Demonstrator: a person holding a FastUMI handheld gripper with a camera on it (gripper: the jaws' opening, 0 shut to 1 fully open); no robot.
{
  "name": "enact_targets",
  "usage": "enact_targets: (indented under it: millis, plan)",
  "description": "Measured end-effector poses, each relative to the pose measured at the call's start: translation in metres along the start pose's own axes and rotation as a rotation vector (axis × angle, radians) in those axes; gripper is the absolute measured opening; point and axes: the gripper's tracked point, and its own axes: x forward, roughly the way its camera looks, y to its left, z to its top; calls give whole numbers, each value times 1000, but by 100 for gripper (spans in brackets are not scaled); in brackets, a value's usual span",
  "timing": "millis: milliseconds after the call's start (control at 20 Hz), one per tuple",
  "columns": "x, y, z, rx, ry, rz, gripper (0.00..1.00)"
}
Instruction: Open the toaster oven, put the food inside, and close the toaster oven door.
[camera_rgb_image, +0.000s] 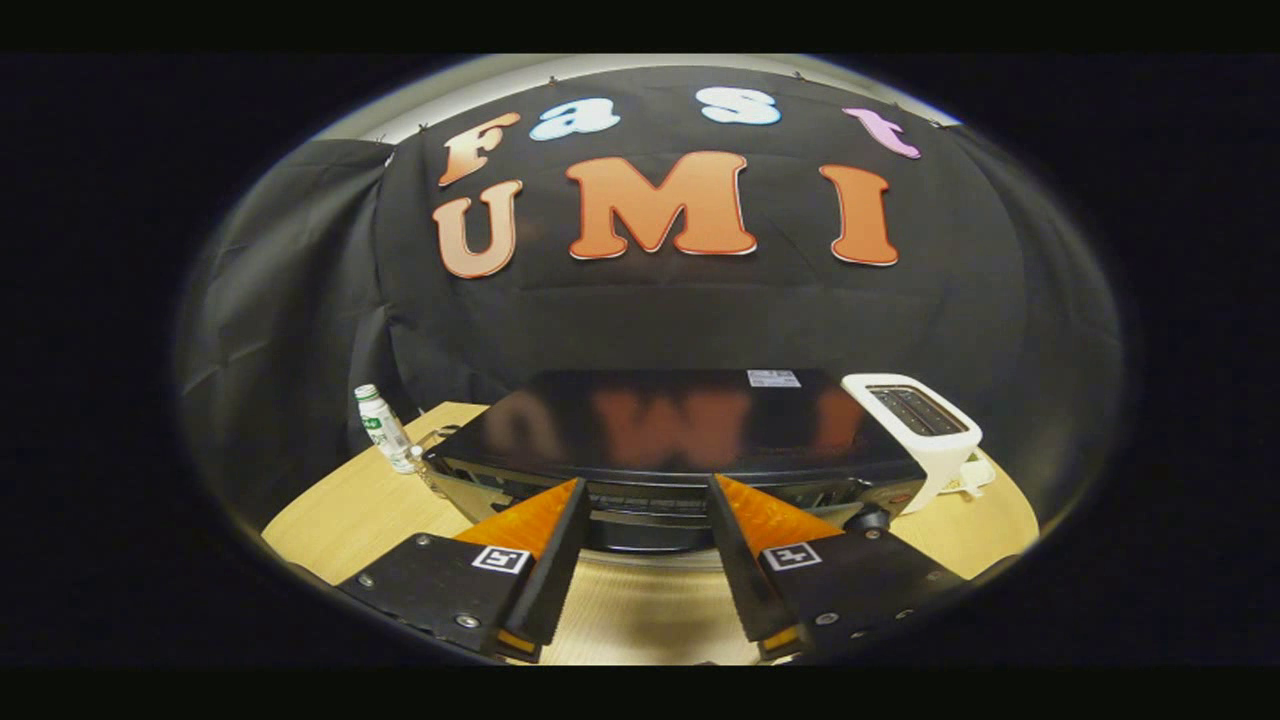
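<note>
My claw (645, 500) is released, its two fingers spread wide with nothing between them but bare wooden desk (330, 510) and, just past the tips, the front of the toaster oven (680, 430). The oven is a low, wide black box with a glossy flat top that mirrors the wall behind it; a small pale sticker sits near its back edge. Its front faces me, and the door handle (650, 520) runs across in the gap between my fingertips, very close ahead. A dark knob (868, 518) shows at the front's right end, just beyond my right finger. I cannot tell for sure whether the door is fully closed. Farther off, beside the oven's right end, stands one white slot toaster (925, 430). Off the oven's left corner stands one small white bottle (385, 428) with a green label.
</note>
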Motion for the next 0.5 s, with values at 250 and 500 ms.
enact_targets:
  millis: [250,500]
  plan:
    - [-28,16,-26,40,89,79,68]
    - [-38,7,-115,165,349,58,67]
